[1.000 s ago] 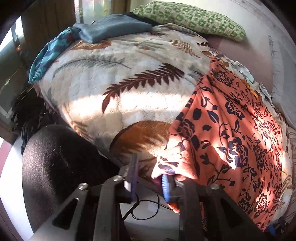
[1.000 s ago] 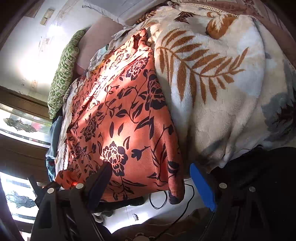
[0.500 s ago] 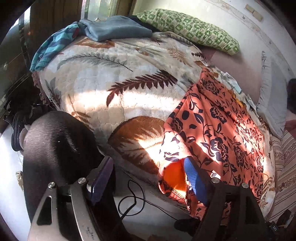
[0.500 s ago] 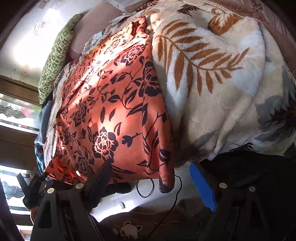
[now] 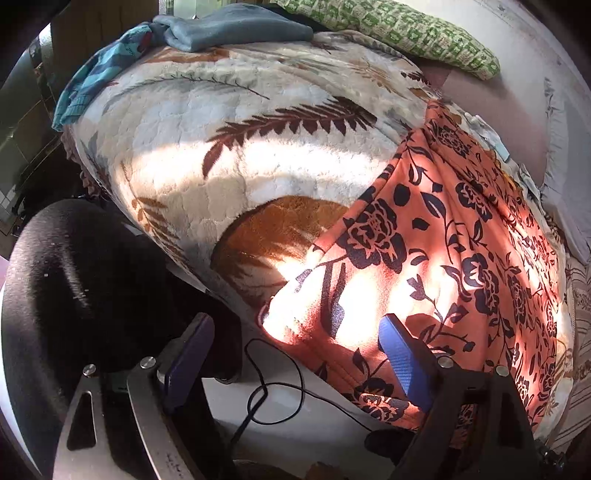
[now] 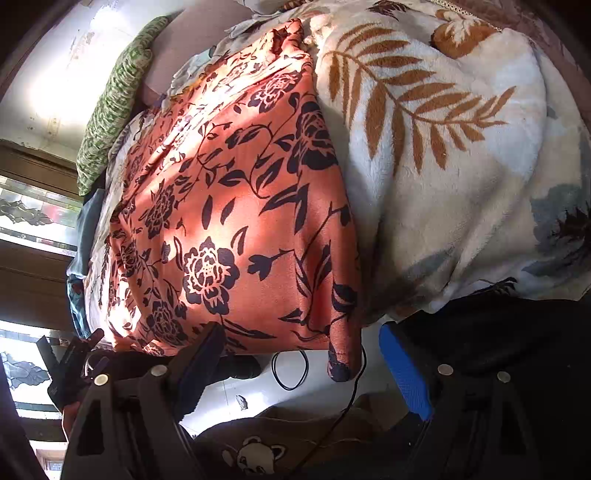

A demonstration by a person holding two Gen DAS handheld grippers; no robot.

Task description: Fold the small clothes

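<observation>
An orange garment with a dark floral print [image 5: 450,258] lies spread on the leaf-patterned blanket [image 5: 229,147], its near hem hanging over the bed edge. It also shows in the right wrist view [image 6: 229,221]. My left gripper [image 5: 291,354] is open and empty, just below the garment's near left corner, its right finger [image 5: 402,358] in front of the hem. My right gripper [image 6: 299,362] is open and empty, below the hem, with the garment's hanging right corner [image 6: 340,365] between its fingers without touching them.
A green patterned pillow [image 5: 388,33] and blue-grey clothes [image 5: 229,29] lie at the far end of the bed. A black cable [image 5: 273,398] loops on the white floor below the bed edge. A dark rounded object [image 5: 74,295] sits at the left.
My left gripper let go of the garment's near left corner, opened wide and drew back. The hem dropped flat over the bed edge. My right gripper stayed open, shifting only slightly.
</observation>
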